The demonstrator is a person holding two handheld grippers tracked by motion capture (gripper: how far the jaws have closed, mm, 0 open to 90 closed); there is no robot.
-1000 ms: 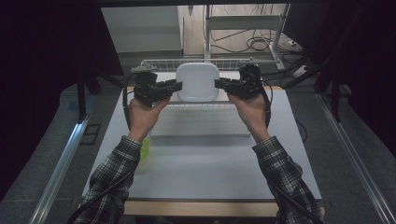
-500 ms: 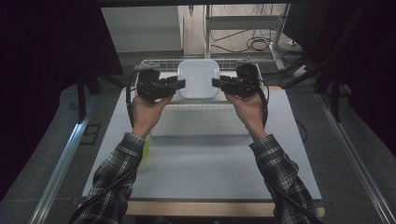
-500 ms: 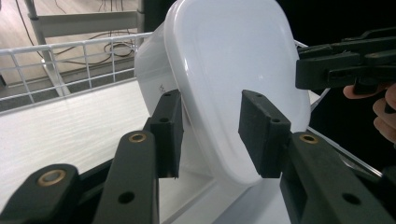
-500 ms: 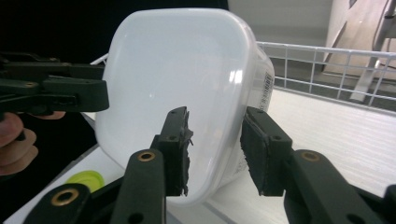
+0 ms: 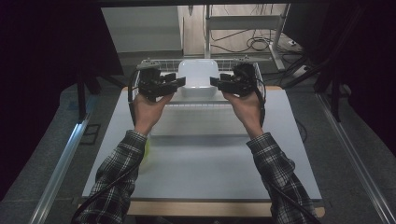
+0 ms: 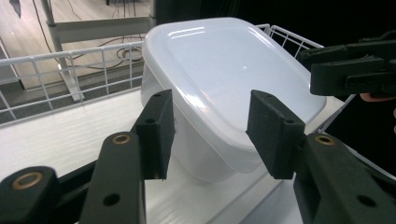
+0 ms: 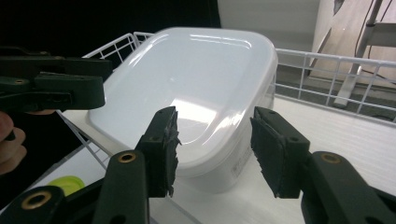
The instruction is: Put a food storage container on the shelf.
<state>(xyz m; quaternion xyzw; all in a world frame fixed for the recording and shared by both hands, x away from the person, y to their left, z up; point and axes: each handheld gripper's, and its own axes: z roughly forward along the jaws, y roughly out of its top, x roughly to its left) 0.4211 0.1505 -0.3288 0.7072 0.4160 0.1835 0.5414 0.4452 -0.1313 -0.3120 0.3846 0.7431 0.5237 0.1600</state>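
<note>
The white lidded container (image 5: 198, 77) sat in the wire basket (image 5: 140, 84) at the table's far edge. Both the left gripper (image 5: 180, 82) and the right gripper (image 5: 214, 82) had just been opening, jaws apart, nothing pinched. Placement looked done; only backing away remained.

A white table (image 5: 205, 163) with a wooden front edge carries the things. At its far edge sits a white wire basket (image 5: 154, 63), and a white lidded container (image 5: 198, 74) stands inside it on the basket's floor. A yellow-green object (image 5: 147, 151) lies on the table near the left sleeve.
</note>
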